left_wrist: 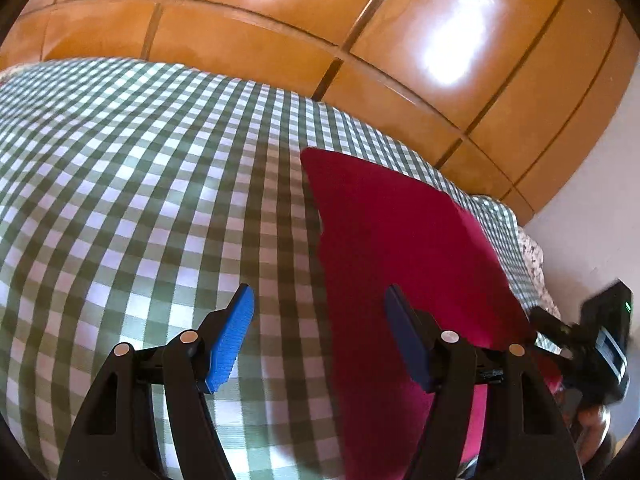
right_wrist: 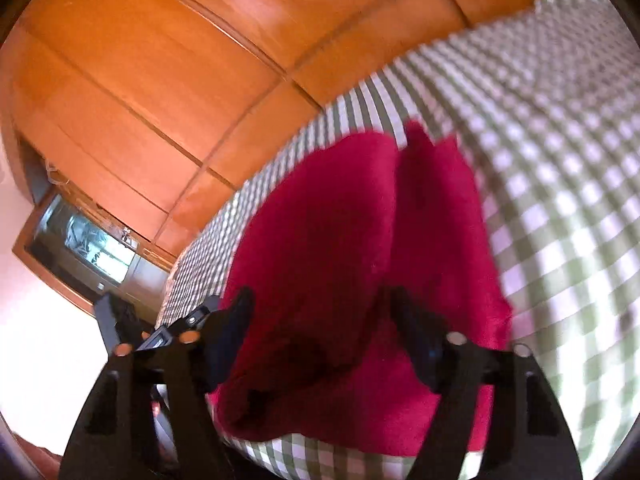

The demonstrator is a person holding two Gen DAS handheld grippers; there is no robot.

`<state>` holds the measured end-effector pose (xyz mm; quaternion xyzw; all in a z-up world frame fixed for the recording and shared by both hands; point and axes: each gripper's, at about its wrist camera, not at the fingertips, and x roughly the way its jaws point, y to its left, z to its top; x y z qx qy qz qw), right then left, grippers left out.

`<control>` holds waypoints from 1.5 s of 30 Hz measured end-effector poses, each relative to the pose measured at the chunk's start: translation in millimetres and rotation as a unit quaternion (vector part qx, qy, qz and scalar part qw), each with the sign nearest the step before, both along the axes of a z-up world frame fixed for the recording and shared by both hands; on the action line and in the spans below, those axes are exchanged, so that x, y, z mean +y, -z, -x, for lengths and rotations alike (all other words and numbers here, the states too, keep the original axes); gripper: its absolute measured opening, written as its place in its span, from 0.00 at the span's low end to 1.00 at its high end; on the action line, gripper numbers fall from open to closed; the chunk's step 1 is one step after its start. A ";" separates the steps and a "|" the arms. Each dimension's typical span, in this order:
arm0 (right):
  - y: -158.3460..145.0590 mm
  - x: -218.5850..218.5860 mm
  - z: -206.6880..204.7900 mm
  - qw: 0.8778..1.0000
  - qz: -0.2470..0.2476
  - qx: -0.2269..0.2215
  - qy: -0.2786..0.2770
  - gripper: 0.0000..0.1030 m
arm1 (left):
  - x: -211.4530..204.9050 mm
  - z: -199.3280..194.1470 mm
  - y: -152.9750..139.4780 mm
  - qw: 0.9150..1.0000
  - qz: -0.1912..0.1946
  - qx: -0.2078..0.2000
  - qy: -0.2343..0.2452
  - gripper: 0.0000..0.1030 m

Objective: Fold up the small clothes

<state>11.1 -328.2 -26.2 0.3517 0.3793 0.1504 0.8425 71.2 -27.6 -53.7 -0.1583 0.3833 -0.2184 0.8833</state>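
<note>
Red garment (left_wrist: 392,240) lies on the green-and-white checked cover (left_wrist: 140,184), toward its right edge in the left wrist view. Fabric looks plush and plain; no label, tag or print readable on it. In the right wrist view the same garment (right_wrist: 340,240) shows a long fold or crease running from the near hem toward the far end, splitting it into two lobes. Near hem is slightly bunched and sits close to the near edge of the cover.

Left gripper (left_wrist: 320,336): jaws stand apart at a moderate width, nothing between the blue pads (left_wrist: 234,340). Left pad is over bare checked cloth; right pad is over the garment's left edge. Contact with the fabric cannot be told.

Right gripper (right_wrist: 324,340): jaws apart, the garment's near part lies in the gap between the dark fingers (right_wrist: 232,336). Frame is motion-blurred; pads do not appear to press on the cloth.

Right gripper also visible at the far right of the left wrist view (left_wrist: 592,340), black body with a small green light; a panel on it carries markings too small to read.

Beyond the cover: orange-brown wooden panelled doors (left_wrist: 280,28), glossy, with glare patches. Pale wall (left_wrist: 592,220) at right. A dark glass-fronted cabinet (right_wrist: 80,248) stands at far left in the right wrist view.
</note>
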 end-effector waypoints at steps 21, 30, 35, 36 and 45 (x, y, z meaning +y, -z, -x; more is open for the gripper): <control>-3.6 -45.2 5.8 1.000 -0.016 -0.018 0.019 0.23 | -71.2 18.5 -4.5 0.990 -0.104 -0.049 0.075 0.65; 24.5 -57.8 20.5 0.999 -0.003 -0.013 0.035 0.43 | -90.6 23.3 5.8 0.986 -0.137 -0.061 0.080 0.65; -18.3 -44.2 40.0 0.992 0.107 -0.046 0.048 0.70 | -87.2 24.7 6.2 0.986 -0.132 -0.060 0.077 0.65; -24.5 -37.9 44.6 0.989 0.131 -0.050 0.042 0.70 | -86.4 25.4 6.5 0.987 -0.131 -0.060 0.076 0.65; 5.6 -20.8 56.1 0.963 0.267 0.029 0.038 0.83 | -85.1 30.4 4.5 0.988 -0.122 -0.054 0.074 0.65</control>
